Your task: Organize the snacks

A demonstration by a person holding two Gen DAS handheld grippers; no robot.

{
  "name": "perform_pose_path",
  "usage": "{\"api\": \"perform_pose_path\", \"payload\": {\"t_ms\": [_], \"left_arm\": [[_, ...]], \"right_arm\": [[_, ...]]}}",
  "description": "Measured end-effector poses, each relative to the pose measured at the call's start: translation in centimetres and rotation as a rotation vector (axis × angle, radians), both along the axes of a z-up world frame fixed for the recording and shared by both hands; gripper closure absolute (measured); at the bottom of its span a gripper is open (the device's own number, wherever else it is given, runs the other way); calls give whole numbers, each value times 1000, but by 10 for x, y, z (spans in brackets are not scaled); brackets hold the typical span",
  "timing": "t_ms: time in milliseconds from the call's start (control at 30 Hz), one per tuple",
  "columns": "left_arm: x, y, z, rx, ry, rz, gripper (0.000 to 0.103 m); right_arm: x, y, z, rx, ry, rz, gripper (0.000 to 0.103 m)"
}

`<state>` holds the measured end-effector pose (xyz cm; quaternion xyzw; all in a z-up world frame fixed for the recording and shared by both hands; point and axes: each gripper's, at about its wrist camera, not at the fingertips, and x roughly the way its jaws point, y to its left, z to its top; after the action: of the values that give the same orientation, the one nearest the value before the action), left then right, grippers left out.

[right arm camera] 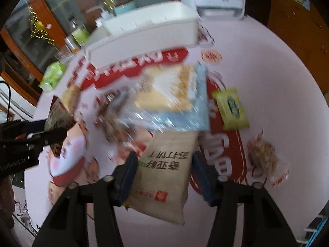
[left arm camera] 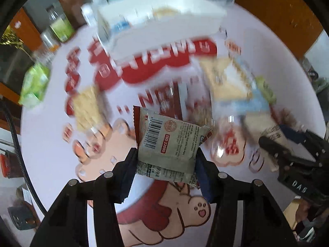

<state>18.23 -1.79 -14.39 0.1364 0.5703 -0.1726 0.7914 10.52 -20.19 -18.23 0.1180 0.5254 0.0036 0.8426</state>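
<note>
**Both packets in hand, bin straight ahead**

Nearest you, your left gripper (left arm camera: 166,162) is clamped narrow on a grey snack packet (left arm camera: 166,142), pads pressing its two side edges. The packet stands up from the fingers, barcode side facing the camera, long axis running away from you toward the far side of the table (left arm camera: 267,47).

Your right gripper (right arm camera: 163,173) has a tan cracker packet (right arm camera: 164,173) between its pads, long axis also pointing ahead. The left pad touches the packet's edge; blur makes the contact at the right pad harder to judge, but the packet seems lifted off the table, so I read it as held.

Further out, loose snacks lie on the printed cloth: a large clear bag with a blue edge (right arm camera: 174,100) just beyond the tan packet, and a yellow-green packet (right arm camera: 231,108) to its right.

Farthest, the white bin (left arm camera: 160,24) sits at the table's far edge, dead ahead of the left gripper and ahead and slightly left of the right one. It already holds a few things. Judging by that layout, the left hand has the more direct line; carry forward and over the near rim.
</note>
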Motion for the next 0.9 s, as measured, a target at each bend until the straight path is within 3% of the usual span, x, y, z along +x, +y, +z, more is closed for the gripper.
{"api": "perform_pose_path", "payload": {"t_ms": [33,100,233,367,733,900], "left_arm": [[4,0,13,-11,-25,4,51],[18,0,34,-33,-69,14,51],[52,-8,74,-50,-167,29,51],[75,-18,101,-55,-238,37,51],[111,-26,122,-56,-285,59,51],[154,-39,121,-19,-292,64,51]], "right_arm": [[6,-1,8,27,-13,14,99],[23,-5,27,68,-60,27,103],[47,-5,59,47,-160,64,103],[60,-8,74,54,-196,83,103],[43,4,38,70,-74,153,103],[39,8,21,76,-34,160,103]]}}
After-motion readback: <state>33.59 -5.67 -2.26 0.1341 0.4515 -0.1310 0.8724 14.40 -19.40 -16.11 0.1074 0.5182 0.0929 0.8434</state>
